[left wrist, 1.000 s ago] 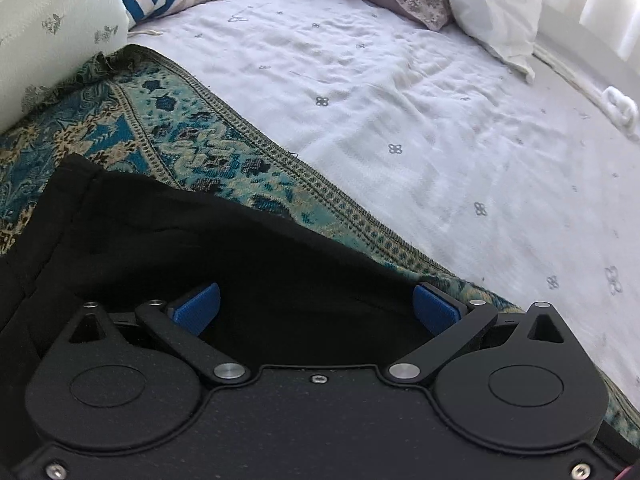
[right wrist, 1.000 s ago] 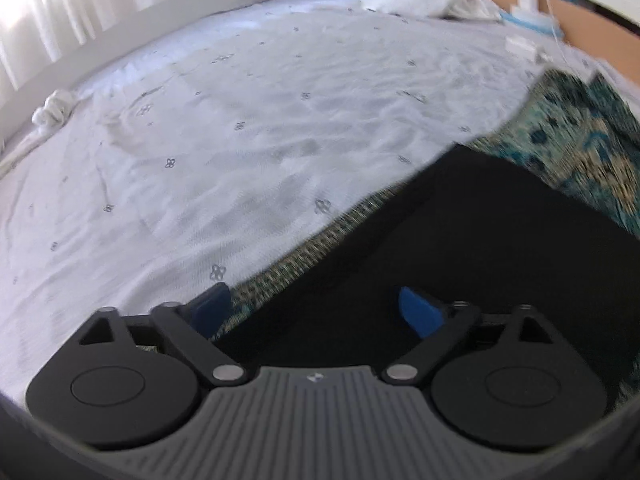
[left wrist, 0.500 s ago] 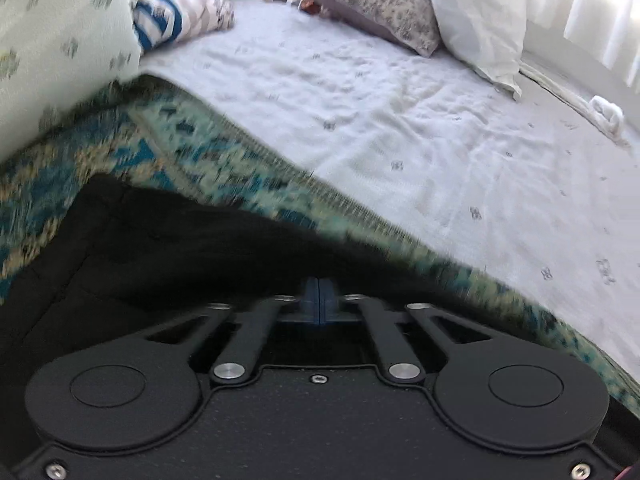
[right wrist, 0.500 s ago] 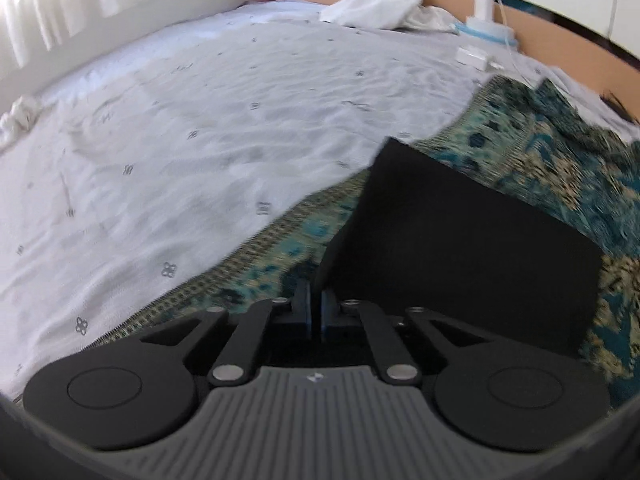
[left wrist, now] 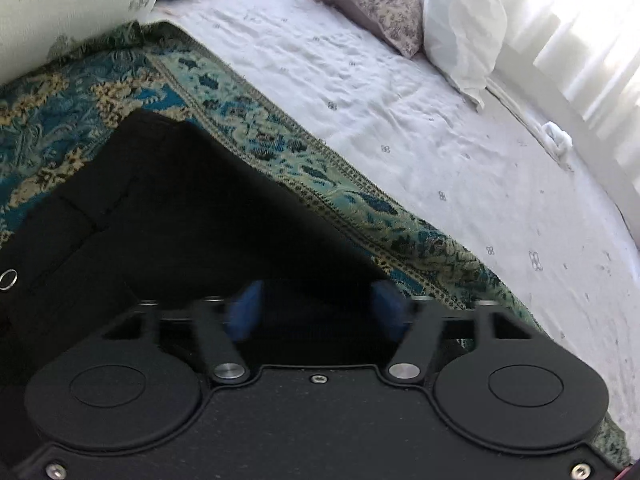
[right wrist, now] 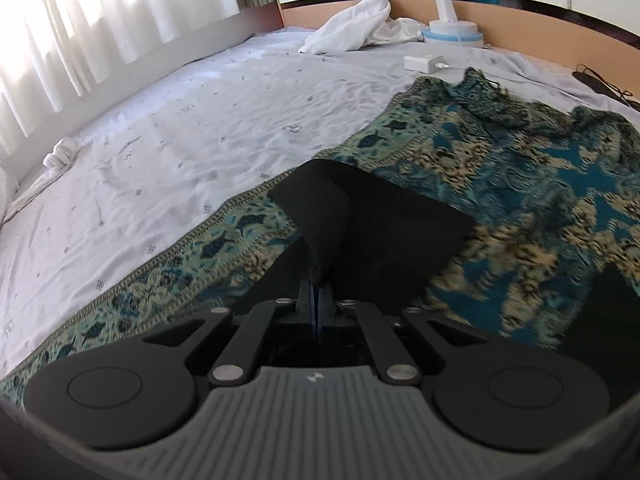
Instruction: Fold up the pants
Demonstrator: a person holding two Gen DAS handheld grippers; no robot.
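The black pants lie on a teal patterned blanket on the bed. In the left wrist view my left gripper is open, its blue pads blurred, just above the pants' near edge. In the right wrist view my right gripper is shut on a fold of the black pants and holds it lifted off the blanket. The rest of the leg drapes down to the right.
White patterned sheet covers the bed beyond the blanket. Pillows lie at the head. A white cloth, a charger and a round device sit at the far end. Curtains hang along the side.
My left gripper was open, shut half a second ago, and is now open again. My right gripper shut on the pants and has lifted the fabric up.
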